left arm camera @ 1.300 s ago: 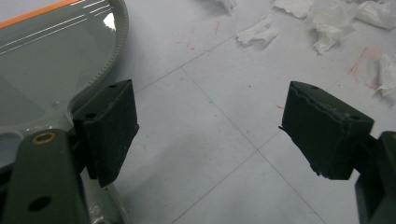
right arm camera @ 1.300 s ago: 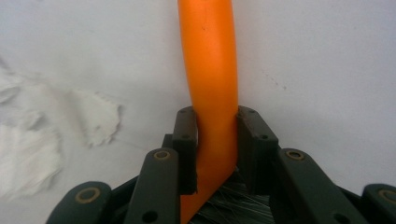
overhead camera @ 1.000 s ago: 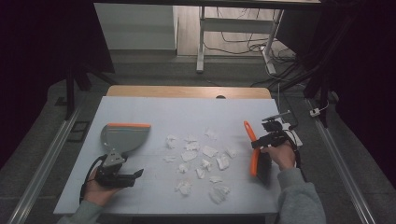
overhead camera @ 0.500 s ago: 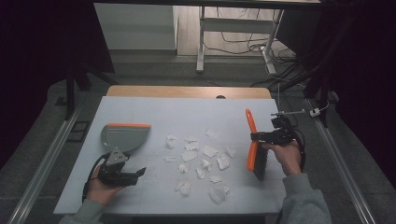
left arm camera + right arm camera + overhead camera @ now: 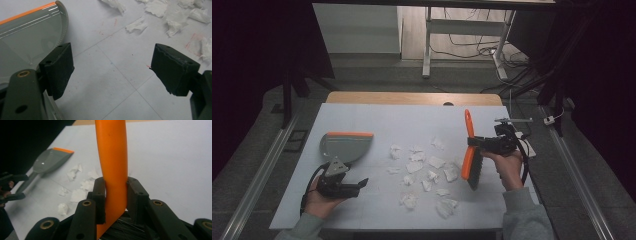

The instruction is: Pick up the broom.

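The right gripper, clamped on the brush, has lifted it off the table, right of the scraps; sweeping can start. The left gripper, wide open and empty, sits left of the scraps, by the dustpan

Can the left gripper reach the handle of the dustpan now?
Probably yes: the left gripper is open, and the dustpan lies just beside it with its handle next to one of the fingers; nothing lies between.

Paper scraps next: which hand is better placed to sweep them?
Right. Its tongs are shut on the brush beside the paper scraps; the left tongs are open by the dustpan.
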### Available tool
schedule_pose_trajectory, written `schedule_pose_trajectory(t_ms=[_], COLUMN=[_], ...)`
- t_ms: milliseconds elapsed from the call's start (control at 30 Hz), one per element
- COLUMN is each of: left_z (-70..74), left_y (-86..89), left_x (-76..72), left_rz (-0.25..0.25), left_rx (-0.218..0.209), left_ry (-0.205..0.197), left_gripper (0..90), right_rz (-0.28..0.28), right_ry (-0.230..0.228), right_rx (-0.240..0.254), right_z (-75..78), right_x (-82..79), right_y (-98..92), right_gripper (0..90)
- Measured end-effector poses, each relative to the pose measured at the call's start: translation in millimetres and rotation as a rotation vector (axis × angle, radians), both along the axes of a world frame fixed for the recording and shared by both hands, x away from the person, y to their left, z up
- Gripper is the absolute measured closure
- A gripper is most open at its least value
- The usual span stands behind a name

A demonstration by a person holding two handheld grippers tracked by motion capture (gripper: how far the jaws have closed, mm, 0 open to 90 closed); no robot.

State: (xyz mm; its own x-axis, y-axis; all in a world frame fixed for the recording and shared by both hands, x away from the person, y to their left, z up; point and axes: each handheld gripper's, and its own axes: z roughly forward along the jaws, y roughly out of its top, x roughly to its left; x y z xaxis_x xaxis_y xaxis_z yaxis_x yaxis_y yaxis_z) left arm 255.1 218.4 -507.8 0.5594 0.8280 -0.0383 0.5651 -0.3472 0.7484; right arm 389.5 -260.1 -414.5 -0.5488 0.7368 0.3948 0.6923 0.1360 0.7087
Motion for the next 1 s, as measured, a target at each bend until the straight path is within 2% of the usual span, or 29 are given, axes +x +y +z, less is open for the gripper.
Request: schedule_pose_trajectory(t_ms=[200,500,667,800,1000], left_z=[4.2,15.0,20.3,24.9,32.8], left_y=[-4.0,-18.8,-33.9,-49.1,-75.9], left_x=[0.3,0.9,7.5,11.2,16.2], left_rz=[-0.013,-0.040,-0.058,-0.094,-0.143], left_rx=[-0.011,-0.027,-0.037,-0.054,-0.057], left_ry=[-0.017,-0.033,-0.037,-0.054,-0.070], left_gripper=[19.3,19.2,19.2,19.2,19.2], right_rz=[0.006,-0.020,-0.023,-0.021,-0.012], right_ry=[-0.043,-0.089,-0.117,-0.127,-0.140], right_rx=[0.052,0.148,0.176,0.195,0.221], right_z=[2.6,-2.2,-3.7,-4.5,-5.3], right_x=[-5.1,-13.6,-18.9,-20.8,-24.7], right_y=[13.6,19.2,24.7,30.3,41.4], right_gripper=[70.8,70.7,70.7,70.8,70.7])
